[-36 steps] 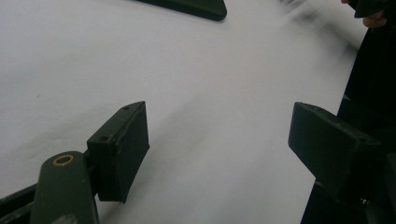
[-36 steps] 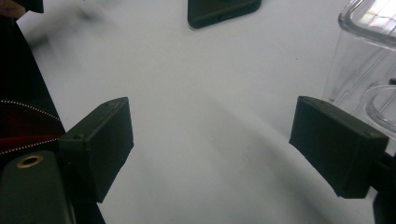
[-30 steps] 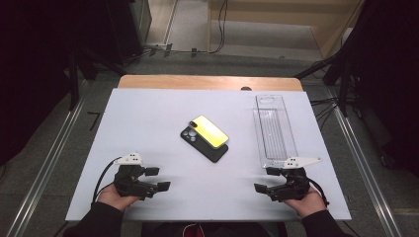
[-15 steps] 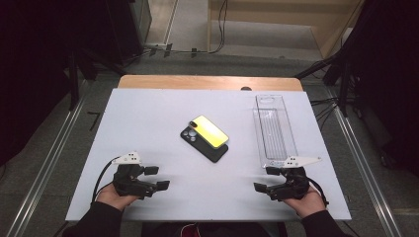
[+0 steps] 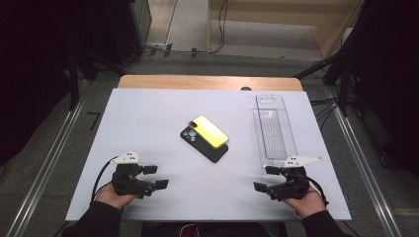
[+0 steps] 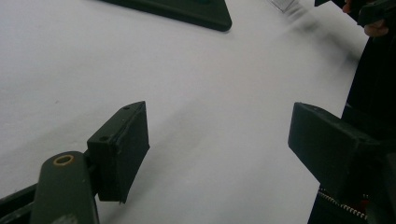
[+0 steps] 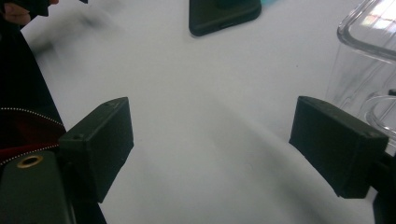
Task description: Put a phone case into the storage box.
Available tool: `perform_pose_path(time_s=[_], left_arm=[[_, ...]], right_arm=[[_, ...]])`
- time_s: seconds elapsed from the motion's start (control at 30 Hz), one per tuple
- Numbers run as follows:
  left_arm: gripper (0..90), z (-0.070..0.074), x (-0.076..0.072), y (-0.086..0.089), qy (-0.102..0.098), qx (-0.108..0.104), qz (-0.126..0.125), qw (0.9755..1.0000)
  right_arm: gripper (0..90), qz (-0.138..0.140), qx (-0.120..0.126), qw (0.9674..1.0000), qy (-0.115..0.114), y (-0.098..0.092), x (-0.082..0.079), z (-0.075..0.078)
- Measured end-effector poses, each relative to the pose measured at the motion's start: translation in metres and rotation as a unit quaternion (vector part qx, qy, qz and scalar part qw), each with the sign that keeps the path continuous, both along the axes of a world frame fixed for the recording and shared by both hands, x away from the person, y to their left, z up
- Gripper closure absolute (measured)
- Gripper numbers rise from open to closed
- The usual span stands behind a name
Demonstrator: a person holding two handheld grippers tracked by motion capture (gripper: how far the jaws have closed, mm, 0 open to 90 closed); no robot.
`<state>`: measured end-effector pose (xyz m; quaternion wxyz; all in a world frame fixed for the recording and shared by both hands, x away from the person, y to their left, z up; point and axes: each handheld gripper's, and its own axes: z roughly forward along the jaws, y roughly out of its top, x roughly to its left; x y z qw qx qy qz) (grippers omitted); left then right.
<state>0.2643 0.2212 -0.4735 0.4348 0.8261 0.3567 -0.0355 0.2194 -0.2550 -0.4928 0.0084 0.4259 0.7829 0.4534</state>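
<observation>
Jaws on both grippers are spread wide with nothing between them — left gripper [image 5: 155,177] and right gripper [image 5: 266,178] rest on the white table [image 5: 148,118] near its front edge. Black phone [image 5: 204,143], a yellow phone [image 5: 210,131] stacked on it, lies mid-table; clear tray [image 5: 274,129] sits just beyond the right gripper.

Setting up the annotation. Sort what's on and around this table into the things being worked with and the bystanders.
In play:
- yellow phone
- black phone case under it
- clear plastic tray
- left gripper and right gripper, both open

Bystanders:
- floor cables
- wooden table edge
</observation>
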Motion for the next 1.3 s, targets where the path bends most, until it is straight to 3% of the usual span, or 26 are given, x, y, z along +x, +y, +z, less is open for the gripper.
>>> perform_pose_path(time_s=[0.47,0.9,1.03,1.3], left_arm=[[20.7,0.001,-0.001,0.001,-0.004,-0.002,0.005,1.0000],[20.7,0.001,-0.001,0.000,-0.004,-0.001,0.007,1.0000],[20.6,0.001,-0.001,0.000,-0.003,0.000,0.004,1.0000],[20.6,0.001,0.000,0.000,-0.002,0.000,0.006,1.0000]], right_arm=[[11.7,0.002,-0.002,0.9999,0.015,0.002,0.002,-0.001],[11.7,0.022,-0.004,0.9997,-0.007,0.020,0.006,0.015],[11.7,0.031,0.002,0.9995,-0.002,0.026,0.009,0.018],[11.7,0.041,-0.013,0.9990,-0.004,0.039,0.015,0.022]])
